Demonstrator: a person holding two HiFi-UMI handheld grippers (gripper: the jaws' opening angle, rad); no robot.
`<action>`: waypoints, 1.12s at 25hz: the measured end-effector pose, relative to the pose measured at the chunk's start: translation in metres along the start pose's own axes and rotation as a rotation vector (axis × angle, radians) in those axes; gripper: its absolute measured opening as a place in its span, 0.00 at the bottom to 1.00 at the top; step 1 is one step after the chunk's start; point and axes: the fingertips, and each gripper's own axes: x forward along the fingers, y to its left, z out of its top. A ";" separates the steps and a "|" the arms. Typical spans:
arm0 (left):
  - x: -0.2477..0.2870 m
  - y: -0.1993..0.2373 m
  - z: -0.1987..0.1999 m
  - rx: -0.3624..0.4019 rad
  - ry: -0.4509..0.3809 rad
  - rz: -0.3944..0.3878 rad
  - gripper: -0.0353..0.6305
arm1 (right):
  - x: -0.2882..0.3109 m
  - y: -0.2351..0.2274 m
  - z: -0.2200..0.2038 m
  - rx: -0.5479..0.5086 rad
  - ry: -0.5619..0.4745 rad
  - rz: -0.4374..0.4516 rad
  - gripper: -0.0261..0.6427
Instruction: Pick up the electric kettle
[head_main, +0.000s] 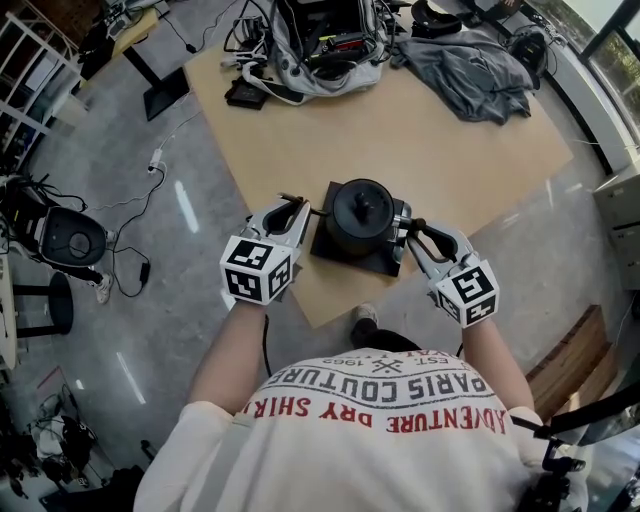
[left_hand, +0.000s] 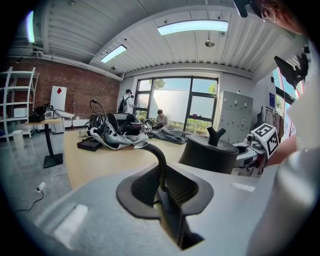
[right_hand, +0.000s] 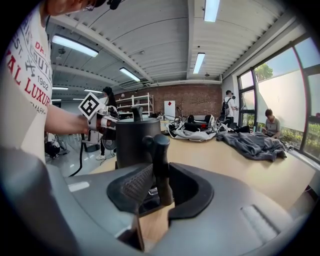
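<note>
Fingers (left_hand: 142, 186) of the left gripper (left_hand: 161, 184) pinch the electric kettle's (head_main: 360, 222) thin spout (left_hand: 159, 156); those of the right gripper (right_hand: 159, 192) clamp its handle (right_hand: 160, 150). The kettle stands upright on a black base (head_main: 328, 245) at the desk's (head_main: 420, 130) near edge, spout left, handle right.

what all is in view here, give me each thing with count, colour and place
electric kettle: 1, black, on its base at the table's near edge
base: 1, black, under the kettle
table: 1, light wood, middle of the room
garment: 1, grey, crumpled at the table's far right
bag: 1, grey and black, with cables, far middle of the table
box: 1, black, left of the bag
people: at least 2, by the far windows
shirt: 1, white with red print, on the person
left gripper: 1, grey, closed on the kettle's spout
right gripper: 1, grey, closed on the kettle's handle
</note>
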 end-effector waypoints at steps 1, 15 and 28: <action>0.000 0.000 0.000 0.001 0.000 0.000 0.11 | 0.000 0.000 0.000 -0.001 -0.001 -0.004 0.19; -0.016 -0.011 0.022 -0.015 -0.041 -0.015 0.11 | -0.018 -0.002 0.029 -0.014 -0.076 -0.045 0.19; -0.095 -0.055 0.031 0.018 -0.090 -0.046 0.11 | -0.086 0.061 0.048 -0.039 -0.141 -0.056 0.19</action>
